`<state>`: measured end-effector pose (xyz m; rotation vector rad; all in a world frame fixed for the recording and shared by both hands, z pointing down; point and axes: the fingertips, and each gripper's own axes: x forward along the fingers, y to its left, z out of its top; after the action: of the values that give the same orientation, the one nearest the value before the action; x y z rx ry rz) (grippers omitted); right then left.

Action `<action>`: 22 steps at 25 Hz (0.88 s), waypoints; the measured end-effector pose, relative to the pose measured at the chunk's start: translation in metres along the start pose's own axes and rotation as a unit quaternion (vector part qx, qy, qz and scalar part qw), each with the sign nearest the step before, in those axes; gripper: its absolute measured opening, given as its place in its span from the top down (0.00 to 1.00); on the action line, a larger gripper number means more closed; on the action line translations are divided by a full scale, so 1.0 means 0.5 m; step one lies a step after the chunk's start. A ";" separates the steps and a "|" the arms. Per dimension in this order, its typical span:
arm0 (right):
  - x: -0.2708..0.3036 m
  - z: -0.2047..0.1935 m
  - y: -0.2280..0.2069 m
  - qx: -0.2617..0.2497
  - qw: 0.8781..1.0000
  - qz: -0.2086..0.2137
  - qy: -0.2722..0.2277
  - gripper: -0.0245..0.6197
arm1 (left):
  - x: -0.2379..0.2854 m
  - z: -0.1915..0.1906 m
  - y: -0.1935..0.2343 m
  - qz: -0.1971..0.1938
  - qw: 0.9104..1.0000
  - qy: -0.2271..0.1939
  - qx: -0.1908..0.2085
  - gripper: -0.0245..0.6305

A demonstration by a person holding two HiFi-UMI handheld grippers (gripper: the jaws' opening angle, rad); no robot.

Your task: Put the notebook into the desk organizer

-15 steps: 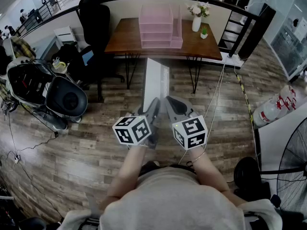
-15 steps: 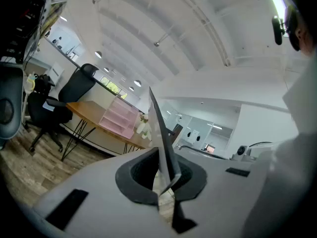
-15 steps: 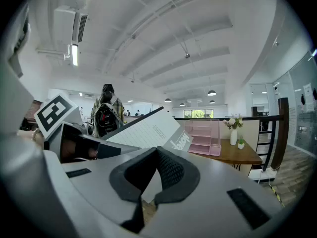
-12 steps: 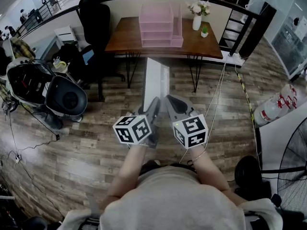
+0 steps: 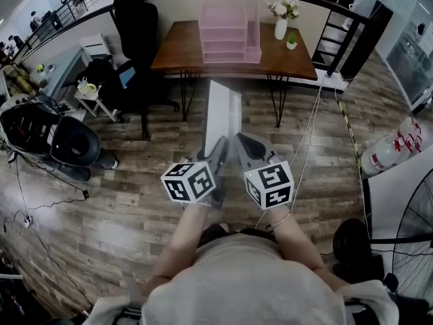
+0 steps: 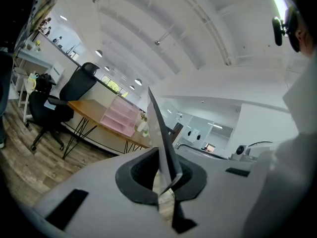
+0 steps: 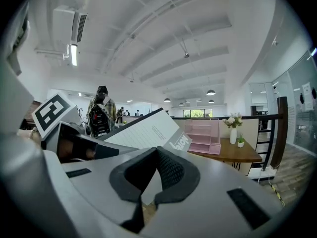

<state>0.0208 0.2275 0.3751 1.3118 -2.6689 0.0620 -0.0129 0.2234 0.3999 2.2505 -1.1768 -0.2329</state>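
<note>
Left gripper (image 5: pixel 219 146) and right gripper (image 5: pixel 239 141) are both clamped on the lower edge of the notebook (image 5: pixel 221 110), held above the wooden floor (image 5: pixel 101 202). Far ahead, the pink desk organizer (image 5: pixel 229 34) stands on the brown desk (image 5: pixel 177 54).

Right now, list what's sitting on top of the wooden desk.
On the desk: a pink desk organizer, a white vase holding flowers, and a small potted plant. The organizer covers the desktop beneath it, and its trays' contents can't be made out.
</note>
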 end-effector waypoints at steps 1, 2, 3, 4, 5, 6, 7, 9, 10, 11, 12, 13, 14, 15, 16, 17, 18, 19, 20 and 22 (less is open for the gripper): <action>0.001 -0.001 0.002 -0.001 1.000 0.000 0.001 0.95 | -0.001 0.000 0.003 0.000 1.000 0.000 -0.001 0.93; 0.003 -0.002 0.004 -0.002 1.000 -0.001 0.002 0.95 | -0.002 0.000 0.005 0.000 1.000 0.000 -0.001 0.93; 0.004 -0.002 0.005 -0.003 1.000 -0.002 0.004 0.95 | -0.002 0.001 0.006 -0.002 1.000 0.000 -0.001 0.93; 0.005 -0.002 0.006 -0.002 1.000 -0.003 0.004 0.95 | -0.003 0.003 0.007 -0.003 1.000 0.001 -0.001 0.93; 0.006 -0.002 0.006 0.001 1.000 -0.005 0.003 0.95 | -0.004 0.005 0.007 -0.005 1.000 0.001 0.000 0.93; 0.007 -0.001 0.006 0.003 1.000 -0.008 0.001 0.95 | -0.005 0.006 0.007 -0.006 1.000 0.001 0.001 0.93; 0.010 0.000 0.006 0.003 1.000 -0.010 0.000 0.95 | -0.006 0.008 0.007 -0.008 1.000 0.002 0.003 0.93; 0.017 0.000 0.008 0.006 1.000 -0.015 -0.002 0.95 | -0.007 0.010 0.011 -0.013 1.000 0.004 0.004 0.93; 0.021 -0.001 0.010 0.009 1.000 -0.018 -0.004 0.95 | -0.007 0.010 0.015 -0.016 1.000 0.005 0.005 0.93; 0.025 -0.003 0.011 0.013 1.000 -0.020 -0.006 0.95 | -0.008 0.010 0.019 -0.018 1.000 0.007 0.006 0.93; 0.028 -0.006 0.013 0.017 1.000 -0.023 -0.007 0.95 | -0.008 0.010 0.024 -0.021 1.000 0.009 0.006 0.93; 0.032 -0.009 0.014 0.020 0.999 -0.025 -0.006 0.95 | -0.008 0.010 0.029 -0.023 1.000 0.010 0.004 0.93; 0.036 -0.014 0.015 0.023 0.999 -0.027 -0.005 0.95 | -0.008 0.010 0.035 -0.026 1.000 0.010 0.002 0.93; 0.038 -0.018 0.017 0.025 0.999 -0.028 -0.005 0.95 | -0.007 0.010 0.040 -0.027 1.000 0.011 0.000 0.93; 0.041 -0.021 0.019 0.026 0.999 -0.029 -0.004 0.95 | -0.007 0.011 0.046 -0.027 1.000 0.011 -0.002 0.93; 0.045 -0.022 0.021 0.027 0.999 -0.029 -0.004 0.95 | -0.005 0.012 0.052 -0.028 1.000 0.012 -0.004 0.93; 0.049 -0.022 0.020 0.027 0.999 -0.030 -0.004 0.95 | -0.003 0.014 0.056 -0.028 1.000 0.012 -0.006 0.93; 0.053 -0.018 0.017 0.027 0.999 -0.031 -0.005 0.95 | 0.000 0.018 0.059 -0.029 0.999 0.012 -0.008 0.93; 0.057 -0.012 0.013 0.027 0.999 -0.034 -0.008 0.95 | 0.005 0.023 0.061 -0.031 0.999 0.012 -0.009 0.93; 0.066 -0.002 0.005 0.028 0.999 -0.038 -0.015 0.95 | 0.013 0.030 0.067 -0.032 0.999 0.014 -0.005 0.93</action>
<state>-0.0010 0.2033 0.3818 1.4416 -2.6555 0.1084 -0.0385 0.1972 0.4075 2.2769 -1.0886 -0.2311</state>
